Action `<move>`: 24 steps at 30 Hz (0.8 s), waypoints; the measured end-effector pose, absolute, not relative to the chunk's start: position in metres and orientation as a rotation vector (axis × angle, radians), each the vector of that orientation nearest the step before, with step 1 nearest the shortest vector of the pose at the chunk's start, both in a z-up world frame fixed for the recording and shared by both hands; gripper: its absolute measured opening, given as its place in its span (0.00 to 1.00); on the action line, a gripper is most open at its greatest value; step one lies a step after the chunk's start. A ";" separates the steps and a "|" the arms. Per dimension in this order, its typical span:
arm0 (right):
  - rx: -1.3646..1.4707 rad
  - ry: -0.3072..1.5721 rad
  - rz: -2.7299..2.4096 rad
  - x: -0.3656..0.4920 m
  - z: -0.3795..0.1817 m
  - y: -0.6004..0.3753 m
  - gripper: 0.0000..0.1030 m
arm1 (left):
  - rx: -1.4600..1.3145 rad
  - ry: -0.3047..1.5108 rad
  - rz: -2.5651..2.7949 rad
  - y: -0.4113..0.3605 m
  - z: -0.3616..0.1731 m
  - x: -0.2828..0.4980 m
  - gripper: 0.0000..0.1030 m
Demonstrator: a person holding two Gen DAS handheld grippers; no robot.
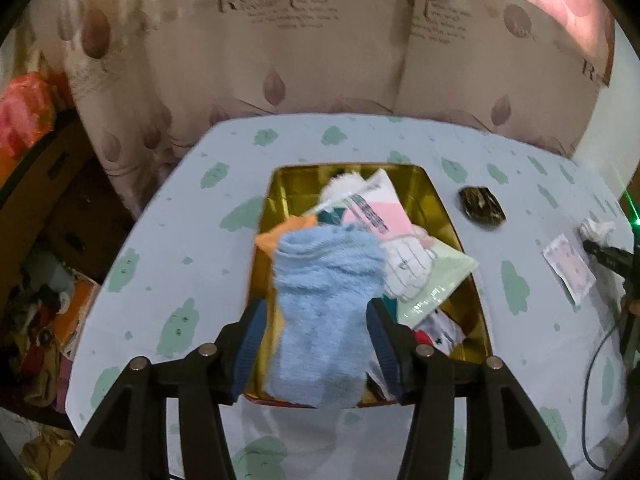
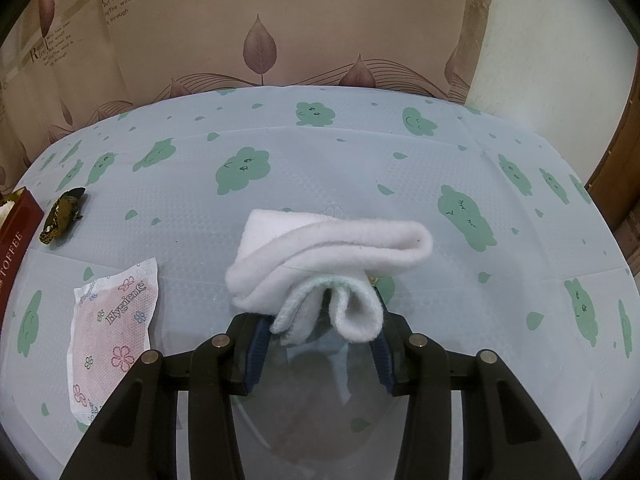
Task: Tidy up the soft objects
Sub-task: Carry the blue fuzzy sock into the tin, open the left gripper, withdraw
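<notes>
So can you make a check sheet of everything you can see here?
Surface: table with a pale cloth printed with green clouds.
Job's things: blue sock over the gold box of soft items; white sock on the table.
Clutter: hygiene packet, dark hair clip, red toffee box.
Grippers: left hand-held gripper open, blue sock between the jaws; right hand-held gripper shut on the white sock.
Cables: black cable at the table's right edge.
Surroundings: leaf-print curtain; piled clutter left of the table.
</notes>
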State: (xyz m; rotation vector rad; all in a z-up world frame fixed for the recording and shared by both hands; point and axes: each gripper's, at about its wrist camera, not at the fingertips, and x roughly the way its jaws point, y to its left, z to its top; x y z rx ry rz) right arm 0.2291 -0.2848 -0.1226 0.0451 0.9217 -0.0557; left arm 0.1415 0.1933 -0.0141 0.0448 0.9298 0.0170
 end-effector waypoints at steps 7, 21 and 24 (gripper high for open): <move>0.041 0.921 -0.058 0.228 -0.122 -0.287 0.41 | 0.049 0.830 0.102 0.205 -0.008 0.129 0.51; -0.001 0.910 -0.060 0.228 -0.115 -0.273 0.24 | 0.014 0.791 0.191 0.245 -0.029 0.108 0.51; -0.019 0.892 -0.057 0.226 -0.105 -0.263 0.23 | -0.010 0.787 0.208 0.254 -0.032 0.105 0.51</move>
